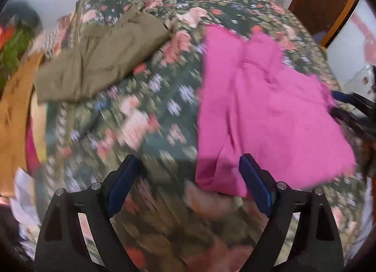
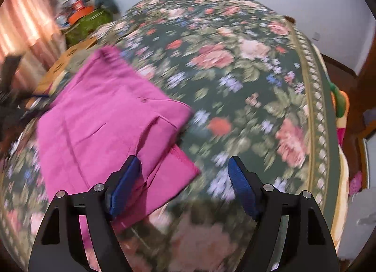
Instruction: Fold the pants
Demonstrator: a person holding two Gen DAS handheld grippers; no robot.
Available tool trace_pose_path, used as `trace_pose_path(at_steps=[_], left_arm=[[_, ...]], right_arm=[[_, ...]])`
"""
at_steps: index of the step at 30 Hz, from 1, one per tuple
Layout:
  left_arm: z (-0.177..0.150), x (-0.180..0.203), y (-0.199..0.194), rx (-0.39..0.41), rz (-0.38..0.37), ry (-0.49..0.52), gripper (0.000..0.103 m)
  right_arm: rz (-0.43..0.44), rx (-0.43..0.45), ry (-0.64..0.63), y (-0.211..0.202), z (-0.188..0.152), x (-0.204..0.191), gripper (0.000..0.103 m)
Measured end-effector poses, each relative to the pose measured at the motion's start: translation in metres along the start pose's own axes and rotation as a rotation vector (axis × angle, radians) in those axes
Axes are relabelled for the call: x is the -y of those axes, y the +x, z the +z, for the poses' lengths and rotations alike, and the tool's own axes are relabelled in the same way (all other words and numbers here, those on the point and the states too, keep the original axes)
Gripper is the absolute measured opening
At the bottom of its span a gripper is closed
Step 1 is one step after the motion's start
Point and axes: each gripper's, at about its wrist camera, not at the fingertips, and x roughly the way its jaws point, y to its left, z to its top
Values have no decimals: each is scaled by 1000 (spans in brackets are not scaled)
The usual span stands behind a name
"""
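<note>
Pink pants point(image 1: 263, 112) lie folded flat on the floral bedspread point(image 1: 145, 116), at the right in the left wrist view. In the right wrist view the pink pants point(image 2: 110, 126) lie at the left. My left gripper point(image 1: 190, 173) is open and empty, above the pants' near left corner. My right gripper point(image 2: 185, 173) is open and empty, above the pants' near right corner. The right gripper's tips point(image 1: 347, 102) show past the pants' right edge in the left wrist view. Both views are motion-blurred.
An olive-brown folded garment point(image 1: 98, 62) lies on the bed at the far left. A cardboard box point(image 1: 14, 116) and clutter point(image 2: 87, 15) stand beside the bed. A wooden door frame point(image 1: 326, 6) is at the back right. The bedspread's trimmed edge point(image 2: 317, 107) runs along the right.
</note>
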Motion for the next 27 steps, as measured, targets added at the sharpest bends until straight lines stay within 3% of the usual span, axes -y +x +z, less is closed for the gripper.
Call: trace_pose_path(at_steps=[2, 5, 8, 12, 15, 18, 22, 25, 27], left_arm=[[-11, 8, -9, 14, -7, 4, 89], [-16, 14, -22, 41, 3, 9, 87], [-17, 10, -35, 94, 35, 3, 87], [-20, 1, -23, 65, 92, 4, 87], [-30, -7, -22, 90, 81, -26, 88], [-35, -14, -28, 88, 72, -55, 88], [-27, -3, -45, 116, 88, 8, 74], [-7, 11, -57, 165, 52, 49, 73], [8, 19, -59, 182, 11, 59, 72]], right_arm=[[-34, 9, 21, 3, 7, 2, 71], [-54, 21, 28, -6, 12, -5, 56], [-45, 52, -8, -24, 7, -24, 56], [-8, 45, -41, -38, -11, -49, 56], [-12, 5, -44, -31, -34, -59, 56], [19, 8, 39, -32, -48, -51, 56], [-10, 12, 87, -44, -51, -41, 56], [-25, 36, 82, -49, -42, -37, 55], [-28, 57, 88, -48, -32, -34, 45]])
